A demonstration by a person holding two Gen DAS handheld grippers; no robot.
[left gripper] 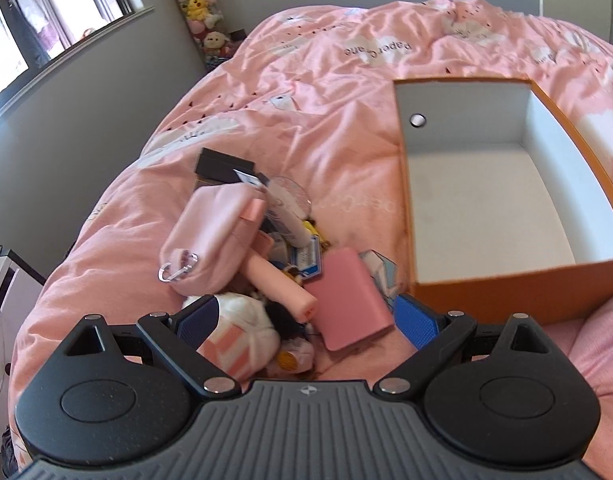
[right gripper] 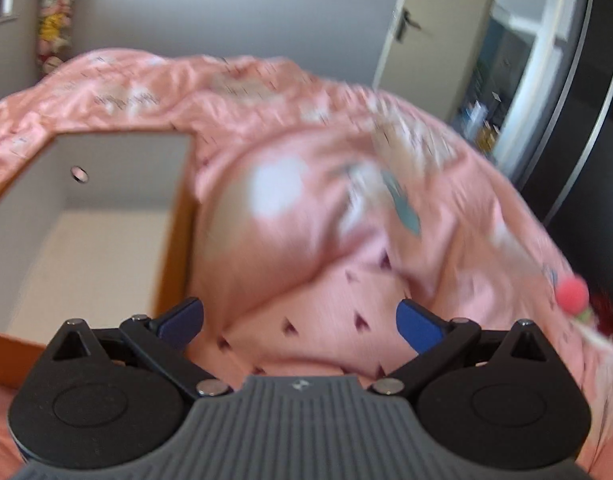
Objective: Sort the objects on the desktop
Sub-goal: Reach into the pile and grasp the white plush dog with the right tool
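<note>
Left wrist view: left claw wide open, empty, over pile; pink power bank best gripped first, for orange box. Right claw open, empty.

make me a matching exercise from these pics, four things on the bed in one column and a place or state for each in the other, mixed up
Column 1
1. orange cardboard box with white inside
2. pink zip pouch with silver carabiner
3. flat pink rectangular case
4. left gripper

Column 2
a. open, above the pile
b. on top of the pile, left part
c. empty
d. near the box's front corner

Pairs: 1-c, 2-b, 3-d, 4-a
</note>
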